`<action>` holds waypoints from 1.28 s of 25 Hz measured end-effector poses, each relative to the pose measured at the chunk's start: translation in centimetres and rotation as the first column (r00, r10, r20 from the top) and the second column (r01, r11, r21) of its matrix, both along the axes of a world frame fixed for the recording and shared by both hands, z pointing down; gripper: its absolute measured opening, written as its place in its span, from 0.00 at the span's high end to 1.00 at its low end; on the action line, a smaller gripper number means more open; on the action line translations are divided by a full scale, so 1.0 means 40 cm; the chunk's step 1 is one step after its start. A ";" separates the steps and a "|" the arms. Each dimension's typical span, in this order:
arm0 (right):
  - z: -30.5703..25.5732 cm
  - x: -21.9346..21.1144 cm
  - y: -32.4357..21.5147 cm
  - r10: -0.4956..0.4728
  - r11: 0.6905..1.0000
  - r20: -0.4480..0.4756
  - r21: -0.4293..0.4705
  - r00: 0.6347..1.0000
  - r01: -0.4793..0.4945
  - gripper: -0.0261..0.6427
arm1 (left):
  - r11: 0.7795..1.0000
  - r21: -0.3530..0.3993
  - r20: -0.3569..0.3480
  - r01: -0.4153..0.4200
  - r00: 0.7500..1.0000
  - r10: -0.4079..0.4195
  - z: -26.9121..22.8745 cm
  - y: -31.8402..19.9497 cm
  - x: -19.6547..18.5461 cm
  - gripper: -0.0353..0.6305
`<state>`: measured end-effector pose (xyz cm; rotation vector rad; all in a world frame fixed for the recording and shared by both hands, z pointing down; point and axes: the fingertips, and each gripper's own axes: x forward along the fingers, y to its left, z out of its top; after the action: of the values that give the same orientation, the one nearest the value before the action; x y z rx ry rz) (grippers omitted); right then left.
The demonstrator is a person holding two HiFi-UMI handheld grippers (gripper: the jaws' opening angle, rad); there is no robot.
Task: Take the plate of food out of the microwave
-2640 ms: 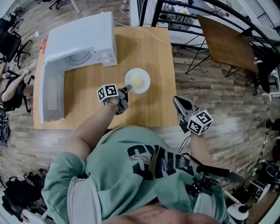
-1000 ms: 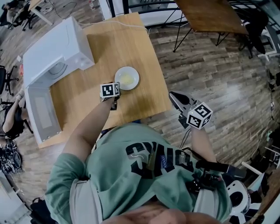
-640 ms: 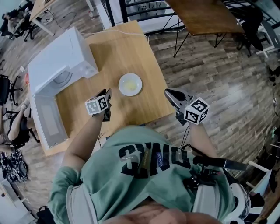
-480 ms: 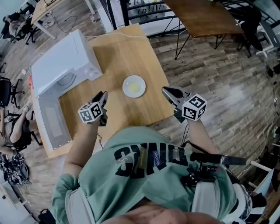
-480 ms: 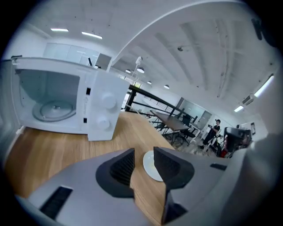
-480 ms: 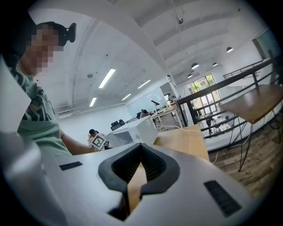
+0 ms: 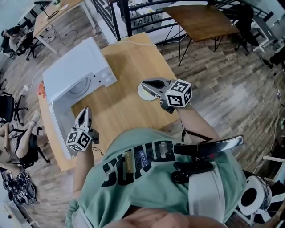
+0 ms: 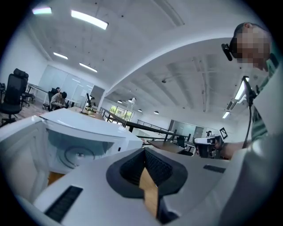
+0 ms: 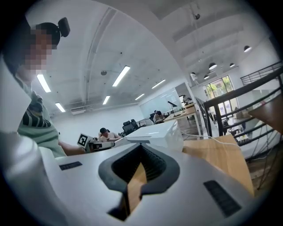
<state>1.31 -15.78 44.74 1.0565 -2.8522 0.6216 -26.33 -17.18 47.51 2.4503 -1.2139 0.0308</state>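
Observation:
The white plate of yellowish food point(image 7: 144, 94) lies on the wooden table point(image 7: 129, 58), right of the white microwave point(image 7: 80, 71), whose door point(image 7: 60, 129) hangs open. My right gripper point(image 7: 147, 83) hovers over the plate and hides part of it; its jaws are shut and empty. At the table's near-left edge, beside the open door, my left gripper point(image 7: 83, 116) is shut with nothing between its jaws. From the left gripper point(image 8: 144, 152) view the microwave point(image 8: 84, 141) shows an empty cavity with its turntable. The right gripper point(image 9: 141, 148) view shows the microwave point(image 9: 154, 132) beyond its jaws.
A second wooden table point(image 7: 200, 20) and a black metal railing point(image 7: 133, 11) stand behind on the plank floor. Office chairs and a seated person point(image 7: 18, 147) are at the left. A white cable point(image 7: 129, 41) runs across the table's back edge.
The left gripper has drawn back from the plate to the near-left edge by the microwave door, and its jaws have closed. The right gripper has swung in over the plate.

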 end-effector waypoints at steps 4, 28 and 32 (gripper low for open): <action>-0.060 -0.154 -0.018 -0.076 0.996 0.003 0.046 0.997 0.075 0.95 | 0.996 0.086 -0.015 0.028 1.000 -0.027 -0.078 0.051 -0.124 0.94; -0.129 -0.336 0.019 -0.240 0.970 0.049 0.063 0.970 0.236 0.95 | 0.979 0.183 -0.017 0.094 0.996 -0.092 -0.198 0.163 -0.218 0.94; -0.122 -0.317 0.022 -0.234 0.971 0.052 0.056 0.971 0.231 0.95 | 0.978 0.193 -0.014 0.075 0.997 -0.073 -0.195 0.158 -0.192 0.94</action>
<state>-11.37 -14.90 39.87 0.7032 -2.9934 0.5743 -34.02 -10.86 39.72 2.5640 -1.3620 -0.1215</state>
